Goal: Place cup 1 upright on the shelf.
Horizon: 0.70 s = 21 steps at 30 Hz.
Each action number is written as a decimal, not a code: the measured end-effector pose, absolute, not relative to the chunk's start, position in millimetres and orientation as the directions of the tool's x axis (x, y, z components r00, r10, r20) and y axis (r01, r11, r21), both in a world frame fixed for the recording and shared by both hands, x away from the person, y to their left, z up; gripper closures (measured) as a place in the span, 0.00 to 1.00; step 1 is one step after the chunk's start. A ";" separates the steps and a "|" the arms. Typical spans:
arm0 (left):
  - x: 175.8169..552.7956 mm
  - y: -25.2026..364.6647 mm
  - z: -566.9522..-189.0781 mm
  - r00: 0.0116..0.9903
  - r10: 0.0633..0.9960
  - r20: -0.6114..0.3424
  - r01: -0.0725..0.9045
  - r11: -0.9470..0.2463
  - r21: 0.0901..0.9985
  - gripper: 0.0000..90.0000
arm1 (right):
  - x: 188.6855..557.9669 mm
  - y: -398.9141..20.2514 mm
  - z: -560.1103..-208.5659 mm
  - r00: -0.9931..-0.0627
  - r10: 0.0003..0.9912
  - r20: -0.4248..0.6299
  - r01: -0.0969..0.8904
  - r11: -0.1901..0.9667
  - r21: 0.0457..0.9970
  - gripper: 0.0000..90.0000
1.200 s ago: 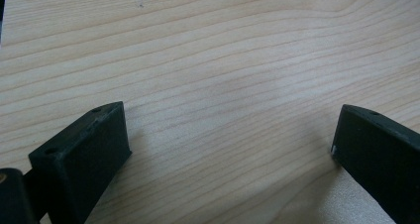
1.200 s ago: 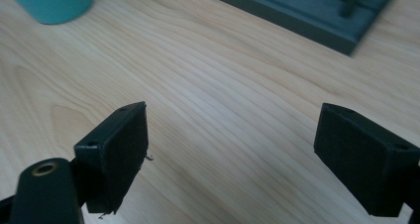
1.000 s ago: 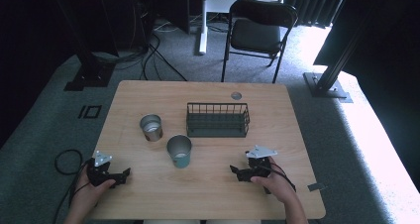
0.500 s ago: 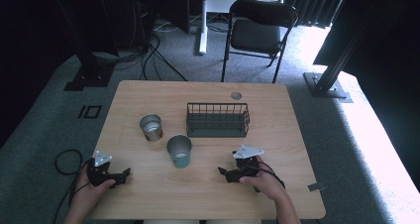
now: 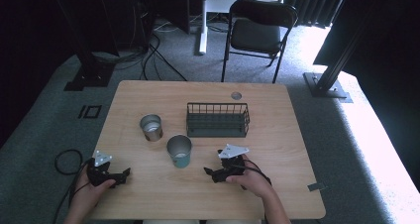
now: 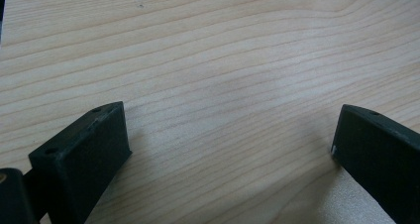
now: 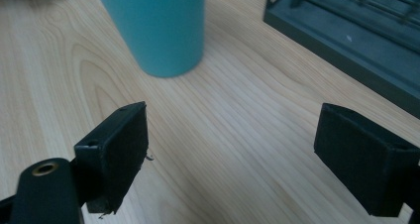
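A person seated at the six o'clock edge of a light wooden table [image 5: 148, 204] holds a two-jaw gripper in each hand, both resting low on the tabletop. The left gripper [image 5: 124, 173], at about eight o'clock on the table, has its jaws spread wide; its own view looks down on bare wood grain between them, and nothing sits in the gap. The right gripper [image 5: 210, 172], at about five o'clock from the table's centre, also has its jaws spread wide and empty, and it points toward ten o'clock at a teal cup [image 5: 179, 151] standing upright near the middle of the table. In the right gripper view that teal cup [image 7: 156, 26] stands ahead of the jaws and apart from them, with the corner of a dark wire basket [image 7: 346, 30] to its right. In the high view the dark wire basket [image 5: 218, 120] sits just past the centre toward twelve o'clock, near the cup but not touching it. A shiny metal cup [image 5: 151, 127] stands upright at ten o'clock from the teal one, apart from it. A small round grommet [image 5: 236, 95] is set in the tabletop near the twelve o'clock edge. Beyond the table, a black folding chair [image 5: 257, 30] stands on grey carpet, with cables [image 5: 153, 55] trailing across the floor at eleven o'clock.
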<state>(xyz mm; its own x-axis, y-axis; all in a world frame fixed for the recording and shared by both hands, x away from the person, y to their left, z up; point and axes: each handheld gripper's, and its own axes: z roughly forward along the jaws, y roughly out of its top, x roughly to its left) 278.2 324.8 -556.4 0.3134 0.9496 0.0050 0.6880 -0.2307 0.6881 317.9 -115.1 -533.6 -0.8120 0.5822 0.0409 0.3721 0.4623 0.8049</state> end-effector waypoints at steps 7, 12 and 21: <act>278.1 324.8 -556.4 0.313 0.950 0.005 0.688 -0.230 0.688 0.02 | 320.4 -97.3 -534.2 -0.830 0.556 0.040 0.353 0.468 0.810 0.15; 278.2 324.8 -556.4 0.313 0.950 0.005 0.688 -0.230 0.688 0.02 | 321.8 -85.1 -534.5 -0.848 0.529 0.045 0.335 0.467 0.818 0.15; 278.2 324.8 -556.4 0.313 0.950 0.005 0.688 -0.230 0.688 0.02 | 323.8 -70.1 -530.3 -0.858 0.512 0.049 0.316 0.449 0.836 0.15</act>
<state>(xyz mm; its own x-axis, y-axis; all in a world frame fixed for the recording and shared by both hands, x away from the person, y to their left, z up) 278.2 324.8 -556.4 0.3134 0.9496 0.0047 0.6880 -0.2304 0.6882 323.8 -70.1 -530.3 -0.8578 0.5117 0.0491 0.3156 0.4489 0.8360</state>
